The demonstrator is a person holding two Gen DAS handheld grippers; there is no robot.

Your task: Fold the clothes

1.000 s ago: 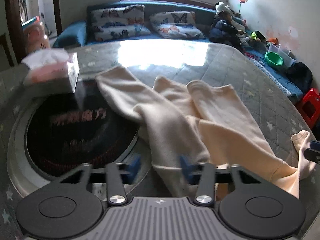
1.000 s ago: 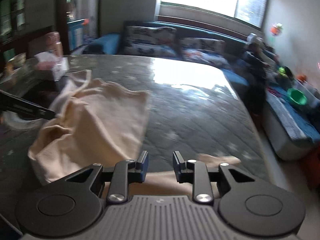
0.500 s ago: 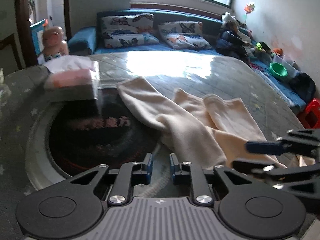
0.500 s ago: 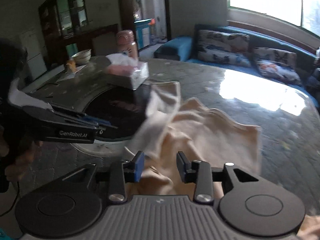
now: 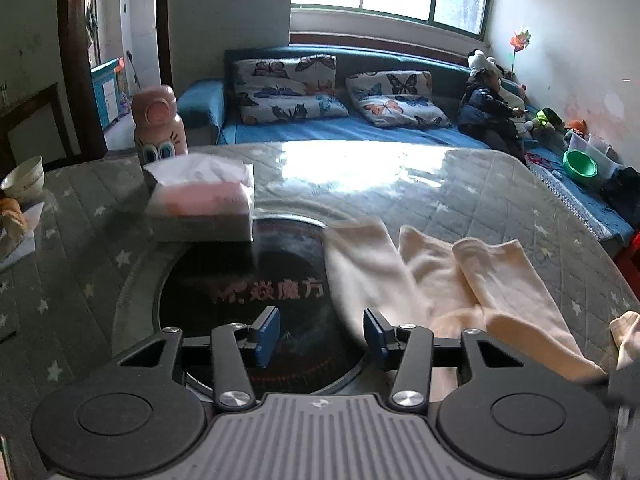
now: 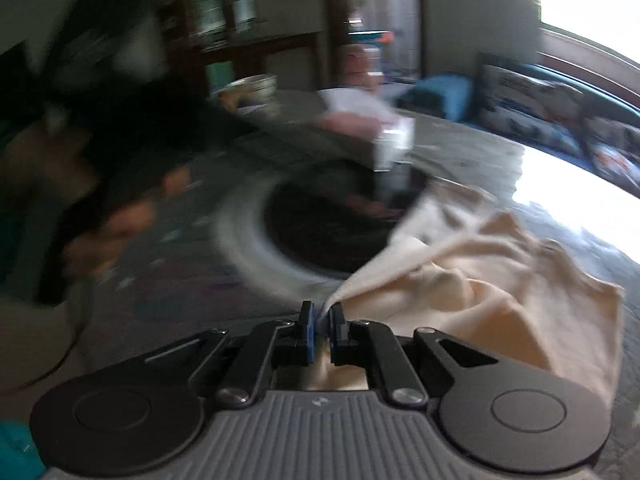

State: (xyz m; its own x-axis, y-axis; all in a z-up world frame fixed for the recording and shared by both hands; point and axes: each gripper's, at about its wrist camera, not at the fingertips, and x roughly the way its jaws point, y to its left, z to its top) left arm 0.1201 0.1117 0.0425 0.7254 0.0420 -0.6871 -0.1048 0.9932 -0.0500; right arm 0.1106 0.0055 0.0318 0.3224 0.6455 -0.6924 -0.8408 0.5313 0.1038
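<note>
A cream garment [image 5: 448, 284] lies rumpled on the round grey quilted table [image 5: 460, 184], its legs or sleeves pointing away from me. My left gripper [image 5: 320, 334] is open and empty, just above the table's black centre disc, with the cloth's edge beside its right finger. My right gripper [image 6: 320, 326] is shut on an edge of the cream garment [image 6: 500, 280] and the cloth stretches away to the right from it. The right wrist view is blurred by motion.
A tissue box [image 5: 200, 208] sits at the far left edge of the black disc [image 5: 248, 288]. A pink bottle [image 5: 160, 124] and a bowl [image 5: 24, 178] stand at the table's left. A blue sofa with butterfly cushions [image 5: 340, 92] is behind the table.
My left gripper has opened again after closing half a second ago. My right gripper has closed on the garment's edge and swung left. The cloth has shifted right.
</note>
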